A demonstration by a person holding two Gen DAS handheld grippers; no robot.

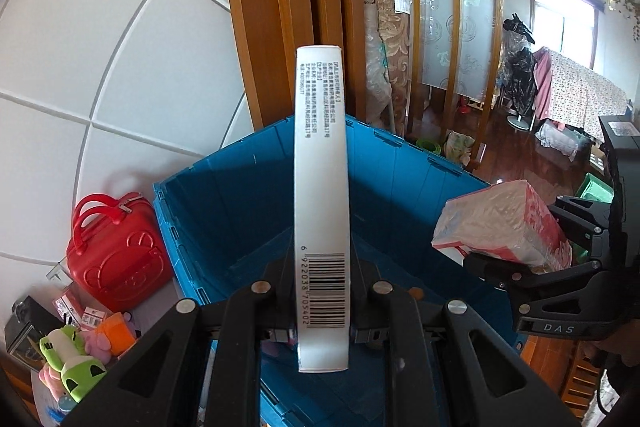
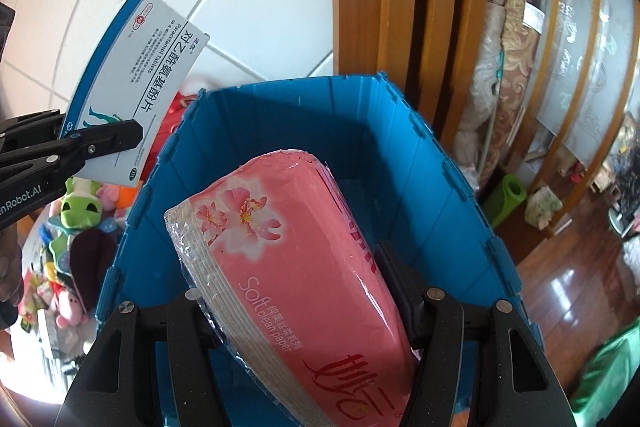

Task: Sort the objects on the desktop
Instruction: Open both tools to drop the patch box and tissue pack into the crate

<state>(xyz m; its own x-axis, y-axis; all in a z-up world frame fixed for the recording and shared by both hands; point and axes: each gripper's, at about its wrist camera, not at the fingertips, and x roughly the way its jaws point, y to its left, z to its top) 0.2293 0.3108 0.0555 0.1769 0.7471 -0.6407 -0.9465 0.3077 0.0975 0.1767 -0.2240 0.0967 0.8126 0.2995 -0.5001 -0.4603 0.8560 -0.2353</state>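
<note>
Two loaded grippers poised over a blue crate.

Nearest the lens, the left gripper [image 1: 322, 311] has its jaws closed narrowly on the edge-on tablet box [image 1: 322, 187], upright above the crate's near-left wall; the right gripper [image 2: 304, 311] has wider-set jaws clamping the pink tissue pack [image 2: 296, 275], tilted over the crate's interior. Below both lies the blue crate [image 1: 208, 211], which looks empty as far as can be seen. Risk, as a judgement: the slim box, held by its lower end, may pivot or fall outside the wall on release; the soft pack may slip in its wrap. Beyond, left: plush toys [image 1: 72, 363] and red case [image 1: 116, 259]. Neither blocks the drop.
</note>
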